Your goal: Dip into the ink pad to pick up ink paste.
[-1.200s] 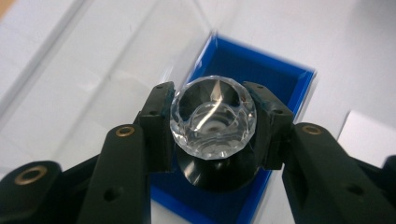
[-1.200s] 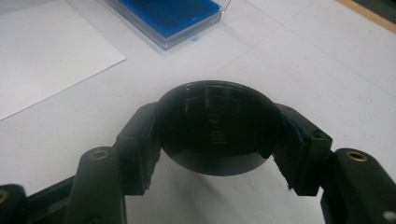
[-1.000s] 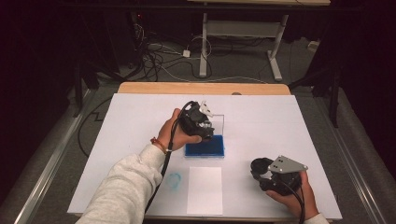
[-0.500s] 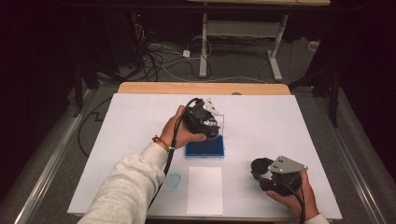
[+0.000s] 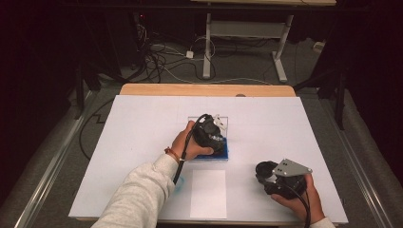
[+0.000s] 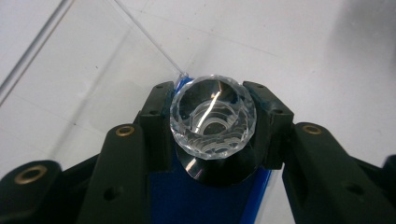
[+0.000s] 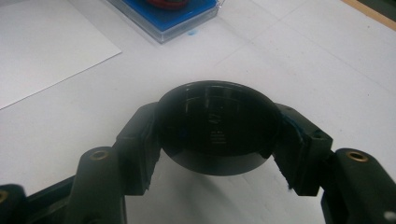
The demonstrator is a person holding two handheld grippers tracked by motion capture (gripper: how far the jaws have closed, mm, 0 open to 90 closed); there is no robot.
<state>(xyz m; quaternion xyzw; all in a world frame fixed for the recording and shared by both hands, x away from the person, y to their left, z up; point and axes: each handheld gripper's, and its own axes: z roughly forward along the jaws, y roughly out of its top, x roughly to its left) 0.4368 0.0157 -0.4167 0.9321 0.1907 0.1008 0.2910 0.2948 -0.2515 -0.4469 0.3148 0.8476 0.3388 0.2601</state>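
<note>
**No readable text on show**

Nothing legible anywhere. The black disc in the right gripper view carries a few faint pale marks near its middle, too small and blurred to read. The white sheet on the surface is blank, with no label, brand or number.

My black two-jaw left gripper pinches a clear faceted glass knob with a dark mirrored centre, over a royal-blue square tray. My black right gripper holds a glossy black round disc. White table sheet; brighter white paper rectangle near; tan wooden table edge far; pale grey sleeve.
</note>
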